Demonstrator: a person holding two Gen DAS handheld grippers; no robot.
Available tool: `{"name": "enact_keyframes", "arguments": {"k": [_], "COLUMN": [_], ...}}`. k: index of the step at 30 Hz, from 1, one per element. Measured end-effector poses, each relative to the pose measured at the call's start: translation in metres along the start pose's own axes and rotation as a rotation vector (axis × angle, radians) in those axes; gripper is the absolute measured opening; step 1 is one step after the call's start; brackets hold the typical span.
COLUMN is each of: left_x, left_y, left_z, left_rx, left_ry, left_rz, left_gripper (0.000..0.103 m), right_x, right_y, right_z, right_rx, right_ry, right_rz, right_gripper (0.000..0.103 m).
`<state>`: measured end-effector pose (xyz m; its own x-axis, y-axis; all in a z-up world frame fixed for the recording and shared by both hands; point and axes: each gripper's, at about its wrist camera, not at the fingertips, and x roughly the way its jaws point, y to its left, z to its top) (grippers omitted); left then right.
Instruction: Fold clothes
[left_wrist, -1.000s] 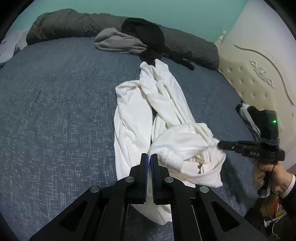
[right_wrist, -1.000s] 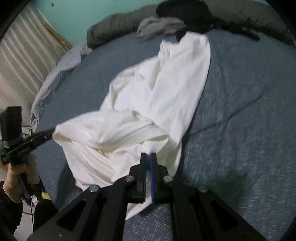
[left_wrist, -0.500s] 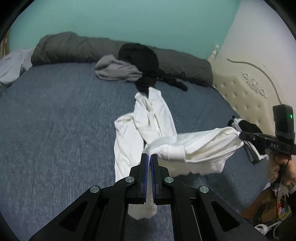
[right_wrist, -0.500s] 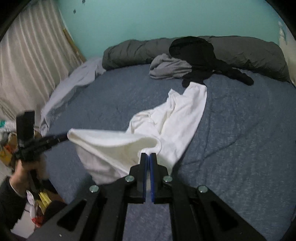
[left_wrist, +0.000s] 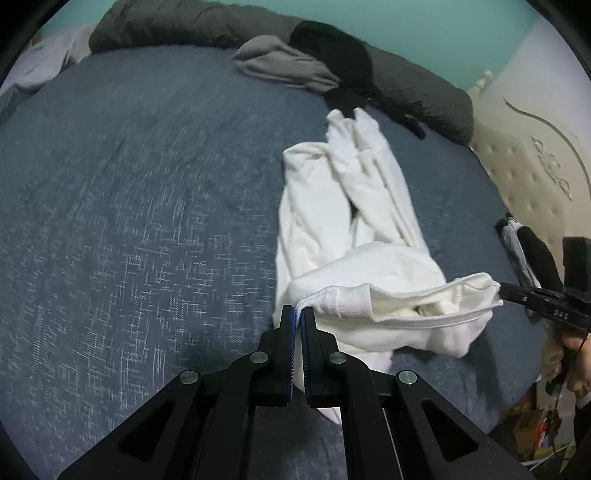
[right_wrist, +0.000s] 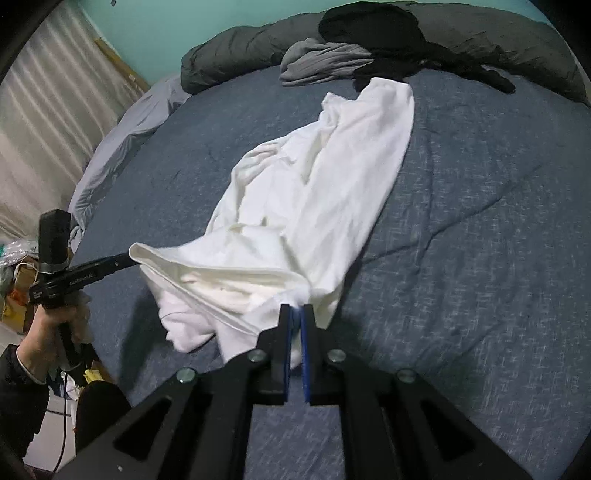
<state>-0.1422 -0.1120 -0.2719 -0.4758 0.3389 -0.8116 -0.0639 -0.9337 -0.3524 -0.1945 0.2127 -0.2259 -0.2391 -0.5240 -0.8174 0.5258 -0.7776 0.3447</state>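
a: you're clamping your left gripper (left_wrist: 297, 314) on the ribbed hem of the white garment (left_wrist: 343, 229), pads pinched tight on the cloth. your right gripper (right_wrist: 296, 314) is at the other corner of that hem, and its jaws have just been opening a little; cloth is still sitting between them, but a sliver of gap is showing and i can't say the pads are pressing any more.

b: so where's the garment lying from the grippers?

a: it's running straight away from you. the hem is stretching crosswise between your two grippers, lifted off the blue bedspread (left_wrist: 129, 206), and the long axis is trailing forward over the bed toward the grey and black clothes (right_wrist: 332, 62) piled by the dark bolster (right_wrist: 236, 55). both hands are equally near, each at its own corner, so i judge the coming move as a pull or lay-down along that axis.

b: any writing you're reading?

a: small white lettering on each gripper's side. on the right one, seen from the left wrist view, it's looking like "das"; the rest is too blurred to read.
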Motion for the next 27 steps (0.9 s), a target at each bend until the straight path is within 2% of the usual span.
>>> {"name": "enact_keyframes", "arguments": {"k": [3, 6, 11, 15, 27], "left_x": [0.01, 0.018, 0.027, 0.027, 0.033], "left_y": [0.008, 0.012, 0.016, 0.016, 0.012], "left_z": [0.003, 0.006, 0.007, 0.005, -0.004], "left_rx": [-0.008, -0.011, -0.013, -0.003, 0.1], "left_ry": [0.006, 0.01, 0.02, 0.02, 0.063], "left_rz": [-0.002, -0.007, -0.014, -0.037, -0.086], "left_gripper": [0.003, 0.003, 0.003, 0.004, 0.005], "right_x": [0.003, 0.013, 0.035, 0.054, 0.076], "right_y": [-0.01, -0.009, 0.016, 0.037, 0.039], "right_z": [0.0, -0.007, -0.02, -0.023, -0.011], "right_rx": [-0.014, -0.07, -0.197, -0.277, -0.232], "right_ry": [-0.001, 0.028, 0.055, 0.072, 0.084], "right_rz": [0.008, 0.03, 0.055, 0.021, 0.017], "right_gripper": [0.038, 0.05, 0.054, 0.058, 0.058]}}
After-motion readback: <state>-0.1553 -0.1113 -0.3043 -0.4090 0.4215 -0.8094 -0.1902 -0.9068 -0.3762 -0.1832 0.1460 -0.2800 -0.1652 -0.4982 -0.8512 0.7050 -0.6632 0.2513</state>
